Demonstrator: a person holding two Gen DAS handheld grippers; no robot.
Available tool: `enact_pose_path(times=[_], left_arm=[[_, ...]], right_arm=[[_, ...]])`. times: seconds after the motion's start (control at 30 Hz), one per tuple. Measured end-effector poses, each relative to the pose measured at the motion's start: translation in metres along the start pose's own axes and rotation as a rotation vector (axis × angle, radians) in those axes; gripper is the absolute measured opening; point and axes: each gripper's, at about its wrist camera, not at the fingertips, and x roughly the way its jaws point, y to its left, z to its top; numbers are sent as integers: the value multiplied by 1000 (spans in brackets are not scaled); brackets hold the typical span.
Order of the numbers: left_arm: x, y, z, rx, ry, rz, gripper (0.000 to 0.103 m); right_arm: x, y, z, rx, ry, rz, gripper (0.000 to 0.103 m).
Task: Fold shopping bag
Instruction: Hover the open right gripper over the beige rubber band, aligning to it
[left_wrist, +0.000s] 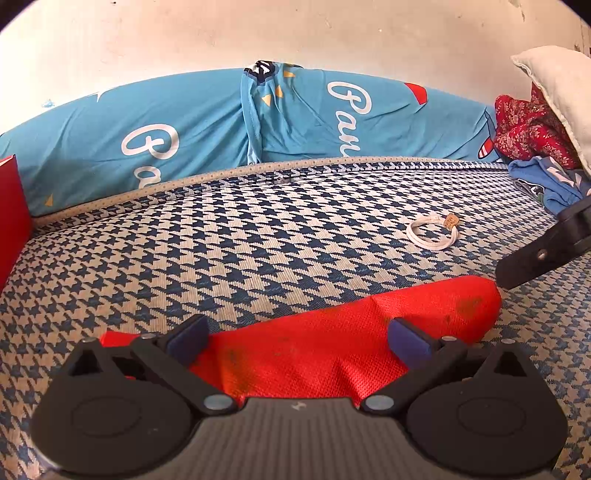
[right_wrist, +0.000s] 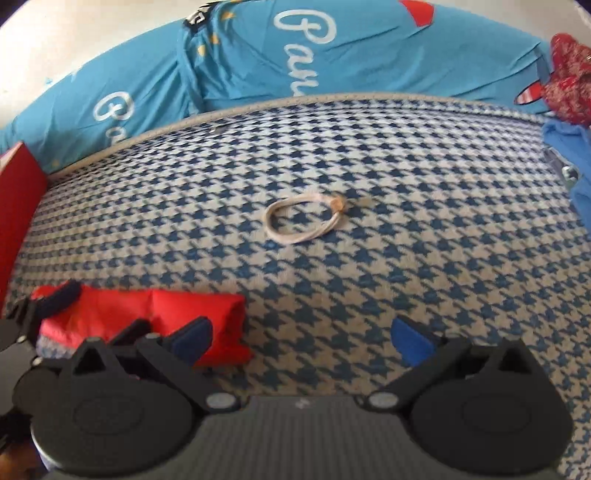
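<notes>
**Red shopping bag lay nearly folded on the mat**

The shopping bag (left_wrist: 332, 343) sat as a compact bundle on the houndstooth mat (left_wrist: 258, 240), apparently folded. The left tool (left_wrist: 299, 341) straddled it, spread; the right tool (right_wrist: 301, 338) hovered beside it, spread, empty

Each tool, left (left_wrist: 297, 341) and right (right_wrist: 301, 338), has black linkage arms, silver rivets, blue pads and a ribbed grey base.

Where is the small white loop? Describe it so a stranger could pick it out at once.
Start at the houndstooth mat in front of the blue bolster. Out on the bare mat, beyond the folded red bag, lies the white loop. It is the only pale ring there, with a small tan tag on one side.
</notes>
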Motion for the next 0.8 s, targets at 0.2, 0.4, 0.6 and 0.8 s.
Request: enact_pose_path(times=[0.2, 0.4, 0.6, 0.8], left_arm=[[0, -1, 0, -1, 0, 2, 103], [-2, -3, 0, -2, 1, 4, 103], [-3, -3, 1, -3, 1, 5, 103], [-2, -2, 1, -2, 1, 6, 103]], right_arm=[[-17, -1, -2, -124, -51, 21, 103], [-6, -14, -11, -86, -95, -21, 103], [12, -20, -2, -52, -34, -29, 103], [14, -21, 4, -35, -54, -115, 102]])
